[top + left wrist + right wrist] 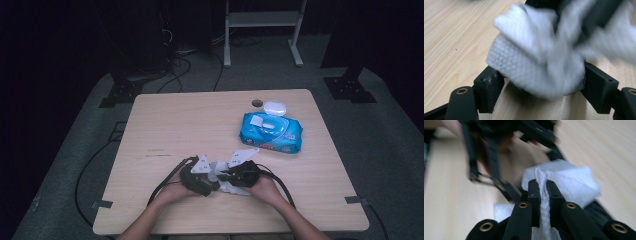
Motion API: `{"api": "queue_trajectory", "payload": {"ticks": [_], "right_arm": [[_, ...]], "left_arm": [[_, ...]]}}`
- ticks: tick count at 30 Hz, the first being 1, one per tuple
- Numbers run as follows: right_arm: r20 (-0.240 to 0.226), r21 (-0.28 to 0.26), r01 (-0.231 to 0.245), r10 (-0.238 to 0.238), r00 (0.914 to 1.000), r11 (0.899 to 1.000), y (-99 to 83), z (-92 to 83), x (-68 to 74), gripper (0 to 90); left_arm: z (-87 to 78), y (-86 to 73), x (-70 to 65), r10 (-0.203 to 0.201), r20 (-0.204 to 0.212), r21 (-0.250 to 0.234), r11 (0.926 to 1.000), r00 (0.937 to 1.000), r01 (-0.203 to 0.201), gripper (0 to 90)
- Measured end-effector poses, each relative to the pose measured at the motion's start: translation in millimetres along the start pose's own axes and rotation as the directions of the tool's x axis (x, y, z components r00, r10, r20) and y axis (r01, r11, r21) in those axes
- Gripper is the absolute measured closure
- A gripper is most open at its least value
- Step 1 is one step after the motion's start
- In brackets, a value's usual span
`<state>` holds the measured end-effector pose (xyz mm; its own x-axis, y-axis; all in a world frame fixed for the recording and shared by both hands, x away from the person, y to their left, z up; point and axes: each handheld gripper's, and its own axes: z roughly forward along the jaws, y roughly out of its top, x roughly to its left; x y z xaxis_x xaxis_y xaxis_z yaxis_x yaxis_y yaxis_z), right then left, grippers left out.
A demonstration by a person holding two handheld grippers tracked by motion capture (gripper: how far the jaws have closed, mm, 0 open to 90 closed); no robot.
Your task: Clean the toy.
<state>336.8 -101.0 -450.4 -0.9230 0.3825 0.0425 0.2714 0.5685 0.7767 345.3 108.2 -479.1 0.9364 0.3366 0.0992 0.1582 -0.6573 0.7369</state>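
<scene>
White wipe (226,181) sits bunched at the near edge of the surface (175,125), between both tools. Right tool (543,188) is clamped on a fold of it; left tool (541,82) brackets the bundle, jaws apart, contact unclear.

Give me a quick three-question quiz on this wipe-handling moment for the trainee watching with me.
1. True or false: the right gripper is shut on a fold of the white wipe.
2. What sits on the table just beyond the blue wipes pack: (a) a white lid, (b) a red cup, (c) a pair of scissors?
3. In the left gripper view, where is the wipe relative to the left gripper?

Key:
1. True; the jaws pinch a thin fold.
2. (a), the white lid.
3. Bunched between its two jaws, which stand wide apart; whether the pads press it cannot be told.
</scene>
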Motion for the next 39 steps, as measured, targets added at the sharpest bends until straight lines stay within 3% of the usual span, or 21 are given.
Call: {"api": "queue_trajectory", "payload": {"ticks": [4,10,15,18,23,25,26,27,31,32,33,35,39], "right_arm": [[0.052,0.012,-0.028,0.027,0.9983,1.000,-12.7,-19.3,-14.9,83.3],[0.081,0.013,-0.032,0.031,0.9962,0.999,-16.2,-24.6,-22.1,83.3],[0.078,0.017,-0.018,0.016,0.9968,1.000,-15.0,-23.7,-22.8,83.3],[0.039,0.015,-0.003,0.003,0.9992,1.000,-12.0,-21.7,-21.5,82.9],[0.036,0.027,0.013,-0.014,0.9992,1.000,-8.2,-21.2,-20.2,71.8],[0.053,0.020,0.020,-0.021,0.9984,1.000,-7.2,-23.5,-20.1,67.0],[0.072,0.024,0.035,-0.036,0.9967,0.999,-5.4,-27.2,-19.7,59.4],[0.072,0.024,0.035,-0.036,0.9967,0.999,-5.4,-27.2,-19.7,59.4],[0.090,0.007,0.072,-0.072,0.9933,0.997,-1.5,-45.2,-17.4,52.8],[0.094,-0.014,0.104,-0.102,0.9904,0.995,-3.4,-54.6,-16.2,52.1],[0.088,-0.022,0.095,-0.093,0.9918,0.995,-4.2,-56.0,-15.9,52.2],[0.068,-0.043,0.077,-0.074,0.9949,0.996,-5.8,-53.2,-16.4,54.7],[0.070,-0.017,0.051,-0.050,0.9963,0.999,-4.1,-37.0,-16.7,56.1]], "left_arm": [[0.2,0.5,-0.5,0.003,0.000,0.000,1.0000,1.0000,-0.003,23.8],[-0.7,0.5,-2.2,0.005,0.017,-0.011,0.9999,0.9998,-0.005,25.1],[1.2,1.6,-0.1,-0.009,0.016,-0.015,0.9998,0.9998,0.009,20.1],[5.3,6.0,0.2,-0.027,-0.001,-0.024,0.9993,0.9996,0.027,16.7],[5.6,7.3,-2.0,-0.002,-0.020,-0.017,0.9999,0.9998,0.001,20.6],[5.5,7.6,-3.4,0.013,-0.030,-0.005,0.9999,0.9995,-0.014,20.6],[5.3,7.6,-3.8,0.012,-0.029,0.000,0.9999,0.9995,-0.012,20.6],[5.3,7.6,-3.8,0.012,-0.029,0.000,0.9999,0.9995,-0.012,20.7],[5.1,7.8,-4.5,0.008,-0.031,-0.002,1.0000,0.9995,-0.008,20.6],[5.4,7.9,-4.8,0.006,-0.034,-0.002,1.0000,0.9994,-0.006,20.6],[5.5,8.0,-5.0,0.007,-0.035,-0.002,1.0000,0.9994,-0.007,20.7],[5.5,8.1,-5.2,0.008,-0.036,-0.001,1.0000,0.9993,-0.008,20.7],[4.5,9.3,-6.0,0.012,-0.039,-0.002,0.9999,0.9992,-0.012,20.8]]}}
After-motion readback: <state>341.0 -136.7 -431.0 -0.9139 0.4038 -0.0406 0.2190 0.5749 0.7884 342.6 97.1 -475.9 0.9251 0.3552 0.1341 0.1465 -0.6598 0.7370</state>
